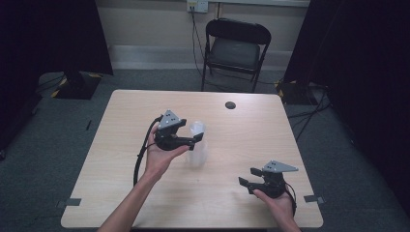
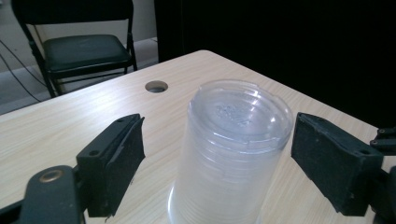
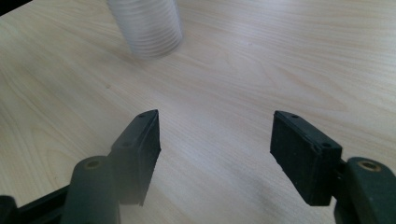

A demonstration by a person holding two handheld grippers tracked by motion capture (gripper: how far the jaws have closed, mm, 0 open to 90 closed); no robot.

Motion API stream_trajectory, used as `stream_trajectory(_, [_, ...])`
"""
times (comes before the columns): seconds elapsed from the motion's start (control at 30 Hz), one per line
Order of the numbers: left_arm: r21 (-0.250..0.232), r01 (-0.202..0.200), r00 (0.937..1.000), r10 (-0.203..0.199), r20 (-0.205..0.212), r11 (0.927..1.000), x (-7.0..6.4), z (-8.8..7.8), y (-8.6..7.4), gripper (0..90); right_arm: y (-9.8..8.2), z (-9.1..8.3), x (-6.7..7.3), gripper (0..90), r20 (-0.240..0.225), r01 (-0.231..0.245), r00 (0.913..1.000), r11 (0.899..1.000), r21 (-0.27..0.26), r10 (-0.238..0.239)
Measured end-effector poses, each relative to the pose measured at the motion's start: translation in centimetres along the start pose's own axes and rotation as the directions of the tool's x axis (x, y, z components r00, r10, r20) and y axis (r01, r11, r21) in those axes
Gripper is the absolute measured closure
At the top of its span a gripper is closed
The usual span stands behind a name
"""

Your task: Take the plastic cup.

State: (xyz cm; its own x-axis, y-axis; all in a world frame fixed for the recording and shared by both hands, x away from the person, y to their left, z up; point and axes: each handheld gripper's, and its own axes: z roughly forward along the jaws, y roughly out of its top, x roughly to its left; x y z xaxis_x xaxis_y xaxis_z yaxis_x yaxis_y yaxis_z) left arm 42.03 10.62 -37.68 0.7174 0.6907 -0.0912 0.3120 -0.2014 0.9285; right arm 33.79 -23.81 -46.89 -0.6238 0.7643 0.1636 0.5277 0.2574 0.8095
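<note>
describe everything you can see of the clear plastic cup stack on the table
The stack of clear, thin plastic cups stands upside down on the light wood-grain table, wide rims at the bottom and a flat round base with faint embossing on top. Fine rings down its side mark the nested cups; how many there are cannot be told. It stands upright near the table's middle. The left tongs straddle it with jaws open, gaps showing on both sides, so the pads do not press on it. Only the table touches it.

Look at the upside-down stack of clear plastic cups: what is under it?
The stack of cups stands mouth down on the wooden table. Through its ribbed, cloudy walls nothing can be made out inside; whether anything lies beneath cannot be told.
</note>
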Motion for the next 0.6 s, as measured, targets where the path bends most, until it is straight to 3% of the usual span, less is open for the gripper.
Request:
stream_trajectory(0.07, [0.013,-0.015,0.9999,0.015,0.005,0.9998,0.1,0.9,-0.3,15.8,0.0,0.0,0.0,32.9,0.003,-0.002,1.0,1.0,0.0,0.002])
stream_trajectory(0.2, [0.023,-0.007,0.9998,0.007,0.021,0.9997,0.2,1.9,-0.6,15.8,0.0,0.0,0.0,32.8,0.005,0.0,1.0,1.0,-0.003,0.0])
stream_trajectory(0.6, [0.087,-0.044,0.999,0.043,0.013,0.9952,0.1,3.4,-1.8,18.9,-0.1,0.0,-0.2,32.9,-0.009,-0.011,0.9999,1.0,-0.009,0.011])
